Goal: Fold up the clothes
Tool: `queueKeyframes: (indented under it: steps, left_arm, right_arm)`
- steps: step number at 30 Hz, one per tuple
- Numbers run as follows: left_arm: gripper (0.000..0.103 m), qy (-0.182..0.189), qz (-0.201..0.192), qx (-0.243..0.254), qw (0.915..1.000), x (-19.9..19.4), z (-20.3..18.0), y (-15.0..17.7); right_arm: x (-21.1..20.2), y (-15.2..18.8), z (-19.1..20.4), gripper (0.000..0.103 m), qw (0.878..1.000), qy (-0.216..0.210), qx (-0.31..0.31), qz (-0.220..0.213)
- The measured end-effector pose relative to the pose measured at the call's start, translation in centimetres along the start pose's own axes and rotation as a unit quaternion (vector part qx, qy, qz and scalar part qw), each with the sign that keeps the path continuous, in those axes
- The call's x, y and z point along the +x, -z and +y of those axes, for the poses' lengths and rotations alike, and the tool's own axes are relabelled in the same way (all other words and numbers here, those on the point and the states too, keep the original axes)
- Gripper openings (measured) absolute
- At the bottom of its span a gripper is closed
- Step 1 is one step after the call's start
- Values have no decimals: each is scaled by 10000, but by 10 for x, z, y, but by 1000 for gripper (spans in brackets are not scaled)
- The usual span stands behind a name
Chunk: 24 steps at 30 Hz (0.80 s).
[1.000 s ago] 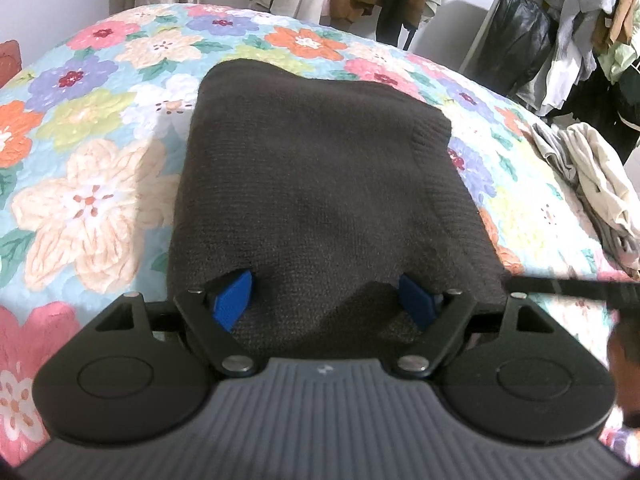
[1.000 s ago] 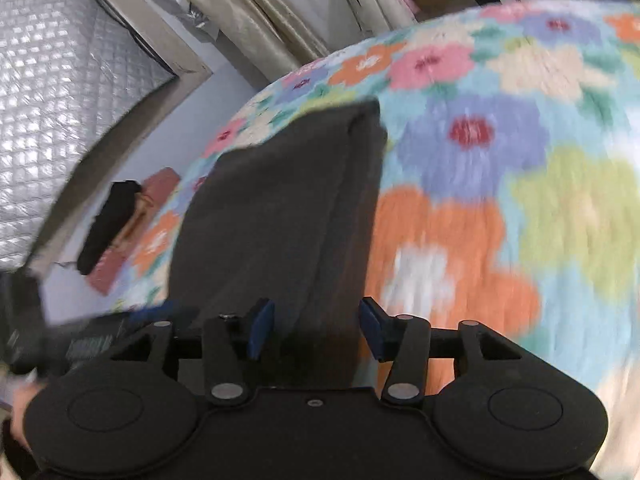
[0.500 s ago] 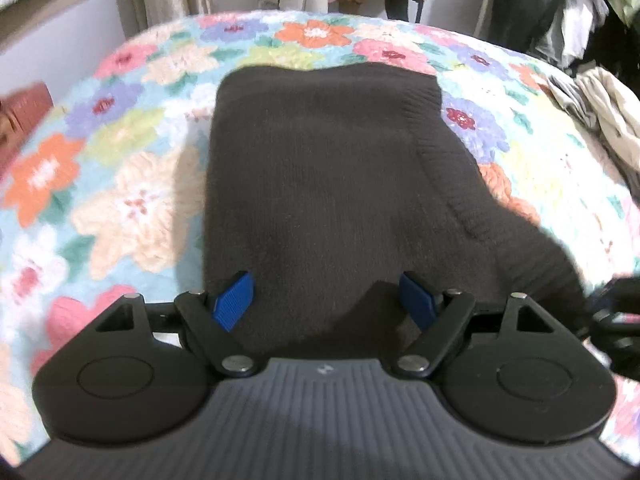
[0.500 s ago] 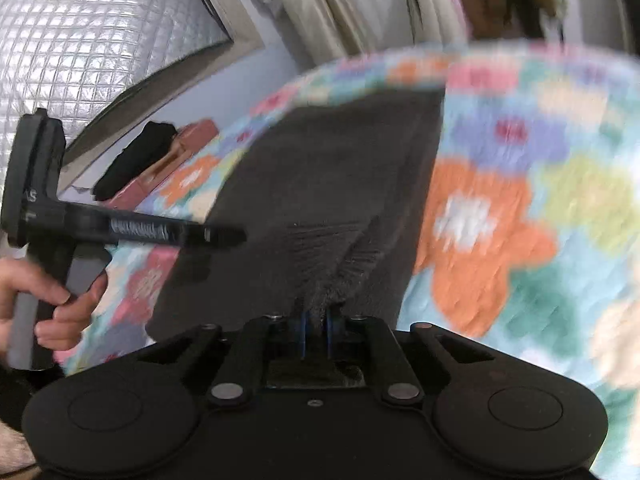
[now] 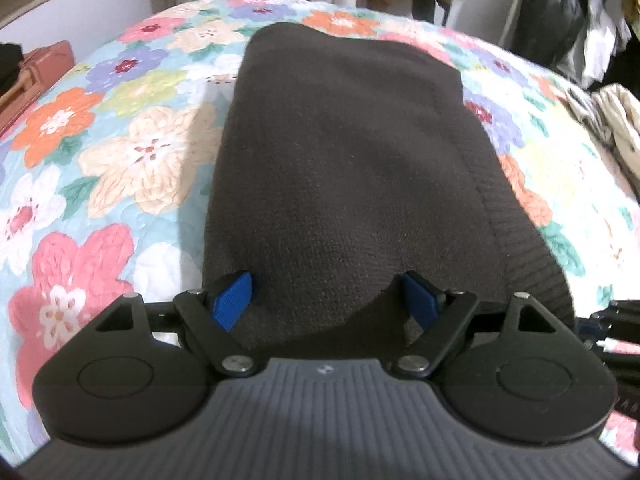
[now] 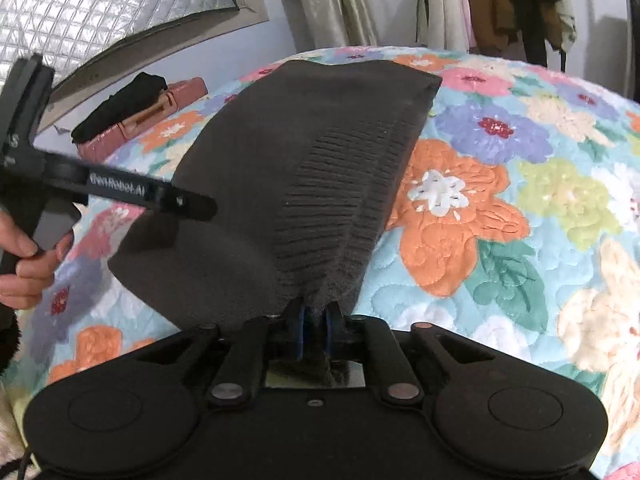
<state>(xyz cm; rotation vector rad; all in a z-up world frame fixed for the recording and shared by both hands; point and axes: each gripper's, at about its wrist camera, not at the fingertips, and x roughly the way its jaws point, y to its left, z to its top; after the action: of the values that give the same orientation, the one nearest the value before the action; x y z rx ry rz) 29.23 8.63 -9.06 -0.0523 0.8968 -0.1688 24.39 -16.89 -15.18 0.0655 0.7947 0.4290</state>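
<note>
My right gripper [image 6: 314, 330] pinches the near ribbed edge of the dark brown knitted sweater [image 6: 304, 168], bunching the fabric between its blue pads so I can lift that side. My left gripper [image 5: 328, 300] hovers with fingers spread wide over the sweater's near end, holding nothing, ready to take a matching hold. Ahead of both, the sweater lies folded into a long panel on the flowered quilted bedspread [image 5: 132, 160], with hanging clothes [image 6: 512, 4] beyond.

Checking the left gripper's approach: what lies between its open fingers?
In the left wrist view, only the dark sweater lies between the left gripper fingers, unclamped.
</note>
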Motion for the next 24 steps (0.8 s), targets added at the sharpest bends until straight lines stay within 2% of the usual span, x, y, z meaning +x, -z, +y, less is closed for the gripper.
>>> queueKeyframes:
  steps: [2,5,13,21,24]
  left_arm:
    - [82,-99,-40,-41,9999,-5,-1,4]
    - [82,-281,-24,-61,9996,-18,-4,8]
    - [82,-377,-86,-81,9992,-55,-14,22]
    - [85,-258,407,-348,9982,-64,-20,41]
    - [85,-282,502,-241,9980,-66,-23,46]
  right_arm:
    - [-9,6,0,26,9999,-45,148,-3]
    - [-24,7,1,26,9986,-434,302,-6]
    - [-60,11,20,27,9989,-395,29,-256]
    - [-91,13,46,39,9978,-475,-299,-341]
    - [-95,10,58,45,9970,-377,-607,-295]
